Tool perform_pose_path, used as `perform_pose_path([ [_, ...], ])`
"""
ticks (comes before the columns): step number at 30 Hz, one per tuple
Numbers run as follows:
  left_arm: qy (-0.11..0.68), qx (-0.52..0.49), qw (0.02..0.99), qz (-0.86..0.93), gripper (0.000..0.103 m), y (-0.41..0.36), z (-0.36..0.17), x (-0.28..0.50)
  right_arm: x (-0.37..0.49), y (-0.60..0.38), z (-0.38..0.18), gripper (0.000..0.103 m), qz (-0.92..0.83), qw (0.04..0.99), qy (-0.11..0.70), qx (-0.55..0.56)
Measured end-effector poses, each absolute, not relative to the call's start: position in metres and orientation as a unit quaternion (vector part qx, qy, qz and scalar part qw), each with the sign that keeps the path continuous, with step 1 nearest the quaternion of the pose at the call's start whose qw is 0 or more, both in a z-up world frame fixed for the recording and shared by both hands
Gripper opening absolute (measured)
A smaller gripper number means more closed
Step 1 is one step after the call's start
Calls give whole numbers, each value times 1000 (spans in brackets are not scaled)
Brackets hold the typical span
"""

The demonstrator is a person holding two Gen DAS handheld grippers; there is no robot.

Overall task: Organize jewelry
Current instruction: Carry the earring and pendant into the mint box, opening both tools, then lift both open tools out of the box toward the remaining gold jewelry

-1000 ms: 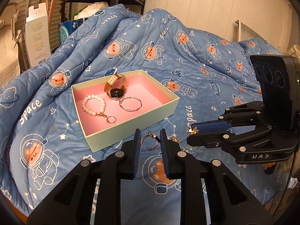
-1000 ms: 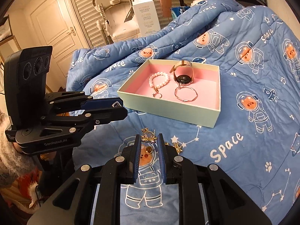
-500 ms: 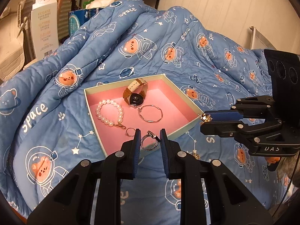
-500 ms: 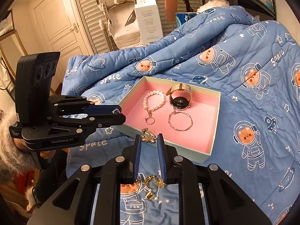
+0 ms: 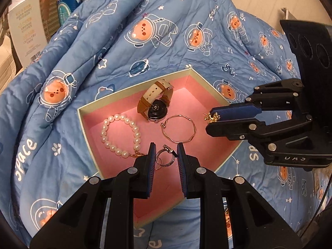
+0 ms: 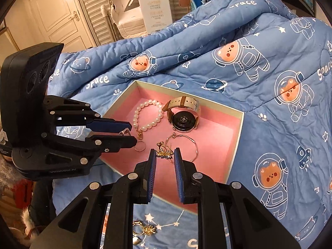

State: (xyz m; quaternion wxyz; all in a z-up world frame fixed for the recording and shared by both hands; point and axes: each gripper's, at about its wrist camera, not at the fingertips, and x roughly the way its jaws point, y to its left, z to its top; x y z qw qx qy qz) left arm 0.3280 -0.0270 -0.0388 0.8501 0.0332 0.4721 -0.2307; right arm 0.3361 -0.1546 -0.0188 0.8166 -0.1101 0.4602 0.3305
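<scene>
A pale green box [image 5: 134,87] [image 6: 186,96] with pink lining lies on the blue quilt. Inside it are a pearl bracelet [image 5: 136,133] [image 6: 136,116], a brown-strapped watch [image 5: 156,110] [image 6: 183,121] and a thin wire bangle [image 5: 194,128] [image 6: 195,145]. My left gripper [image 5: 166,155] [image 6: 129,136] hangs over the box's near part, shut on a silver hoop [image 5: 164,158]. My right gripper [image 6: 165,155] [image 5: 210,121] hovers over the box beside the bangle, shut on a gold earring [image 6: 165,153] [image 5: 211,116].
More gold pieces [image 6: 145,230] lie on the quilt [image 6: 259,83] just in front of the box. The quilt bunches into a high fold behind the box. A white carton [image 6: 155,6], a door [image 6: 60,12] and shelving stand beyond the bed.
Both grippers have travelled forward from the quilt in front of the box to above its pink floor, each carrying its piece. The box now looks closer and larger.
</scene>
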Motion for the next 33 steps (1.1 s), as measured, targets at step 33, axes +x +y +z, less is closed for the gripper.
perform_pose_path([
  [33,499,98,825,-247,22,-55,-61,350,379,-113,-77,18,315,765,523,-204],
])
